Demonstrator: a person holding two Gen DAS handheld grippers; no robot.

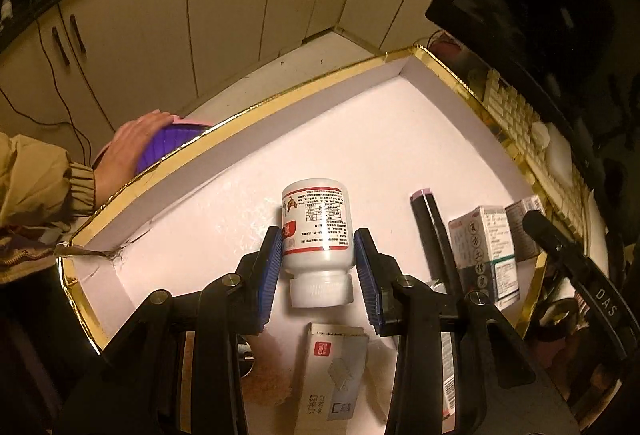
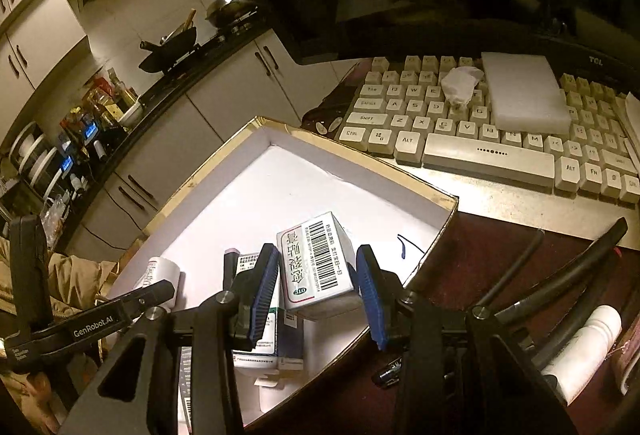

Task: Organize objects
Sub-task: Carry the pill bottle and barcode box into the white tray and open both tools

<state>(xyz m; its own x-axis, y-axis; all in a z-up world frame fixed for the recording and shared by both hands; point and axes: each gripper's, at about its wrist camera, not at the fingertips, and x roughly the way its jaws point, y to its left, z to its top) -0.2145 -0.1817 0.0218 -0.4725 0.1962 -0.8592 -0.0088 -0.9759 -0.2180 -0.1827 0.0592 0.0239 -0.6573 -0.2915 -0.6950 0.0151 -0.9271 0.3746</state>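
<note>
Left gripper (image 1: 316,255) stands with its blue pads on either flank of the white bottle (image 1: 316,227), which lies in the gold-rimmed tray (image 1: 248,115) with its cap toward me. The left pad meets the label; the right pad shows a thin gap, so I judge the jaws nearly closed on it but cannot confirm a firm hold. I judge the bottle light, rigid plastic with a glossy label, liable to roll or slip; the body just above the shoulder is the sound place to take it, not the ribbed cap.

Right gripper (image 2: 318,275) brackets the barcode box (image 2: 316,267) at the tray's near right, where it sits tilted on other cartons (image 2: 260,315). Its left pad touches the box; the right pad stands just clear, so the jaws are partly open. I judge the box light, thin card that dents easily; it should be held across its broad faces with moderate pressure.
</note>
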